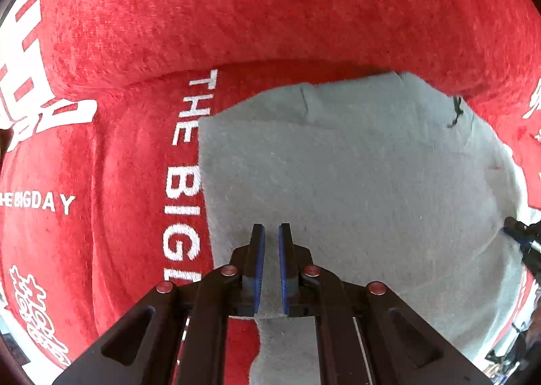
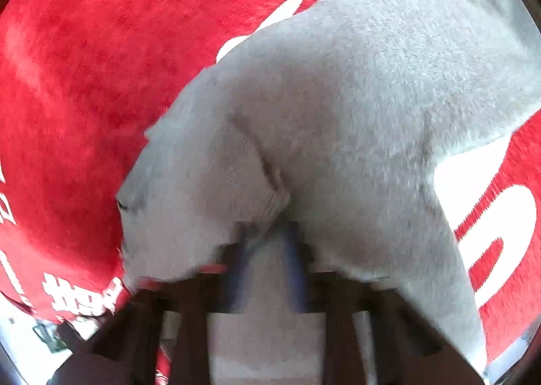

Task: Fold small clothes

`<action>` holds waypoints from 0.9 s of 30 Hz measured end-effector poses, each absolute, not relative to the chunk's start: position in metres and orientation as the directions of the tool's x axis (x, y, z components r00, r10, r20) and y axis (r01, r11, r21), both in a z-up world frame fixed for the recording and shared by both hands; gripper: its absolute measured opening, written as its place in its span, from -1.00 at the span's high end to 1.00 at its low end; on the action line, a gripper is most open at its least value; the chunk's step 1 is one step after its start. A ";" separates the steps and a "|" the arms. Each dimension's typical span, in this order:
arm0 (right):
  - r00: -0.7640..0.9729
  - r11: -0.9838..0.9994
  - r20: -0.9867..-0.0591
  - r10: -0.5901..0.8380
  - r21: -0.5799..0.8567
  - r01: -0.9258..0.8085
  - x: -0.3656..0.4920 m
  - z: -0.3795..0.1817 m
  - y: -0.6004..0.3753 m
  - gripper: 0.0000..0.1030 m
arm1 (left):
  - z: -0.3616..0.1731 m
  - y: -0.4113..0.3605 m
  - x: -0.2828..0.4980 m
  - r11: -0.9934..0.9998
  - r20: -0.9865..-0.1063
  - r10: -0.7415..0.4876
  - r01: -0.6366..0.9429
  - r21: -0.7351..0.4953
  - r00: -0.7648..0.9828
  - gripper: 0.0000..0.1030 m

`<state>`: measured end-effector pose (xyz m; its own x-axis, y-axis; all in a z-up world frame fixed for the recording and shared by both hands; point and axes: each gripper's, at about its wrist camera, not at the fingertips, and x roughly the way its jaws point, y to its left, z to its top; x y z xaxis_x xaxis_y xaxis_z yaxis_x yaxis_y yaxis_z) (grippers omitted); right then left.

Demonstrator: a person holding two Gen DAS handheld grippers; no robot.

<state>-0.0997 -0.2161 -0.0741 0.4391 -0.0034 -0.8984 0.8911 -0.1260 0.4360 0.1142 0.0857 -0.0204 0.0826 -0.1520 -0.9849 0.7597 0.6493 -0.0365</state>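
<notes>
A small grey garment (image 1: 355, 182) lies flat on a red plush cloth (image 1: 236, 13) with white lettering. My left gripper (image 1: 271, 232) hovers over the garment's near left part, its blue-padded fingers (image 1: 258, 266) a narrow gap apart with nothing between them. In the right wrist view the grey garment (image 2: 338, 97) bulges up and drapes over my right gripper (image 2: 268, 232). Its blue pads (image 2: 294, 266) are blurred and partly hidden by the cloth, which sits between and over them. The right gripper also shows at the far right edge of the left wrist view (image 1: 522, 236).
The red cloth covers the whole surface, with white text "THE BIG DAY" (image 1: 184, 165) beside the garment's left edge. A fold ridge of red cloth (image 1: 270, 63) rises behind the garment. A pale floor strip shows at the lower left (image 2: 20, 320).
</notes>
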 end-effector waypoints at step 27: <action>0.477 0.049 -0.871 0.115 0.485 0.873 -0.109 -0.062 -0.160 -0.12 | -0.017 0.059 0.039 0.620 -0.990 -0.047 0.781 0.078 0.136 -0.98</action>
<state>-0.1088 -0.1604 -0.0619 0.4773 0.1148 -0.8712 0.8732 0.0490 0.4848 0.0393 0.0589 -0.0169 0.1357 -0.0469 -0.9896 0.7811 0.6195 0.0778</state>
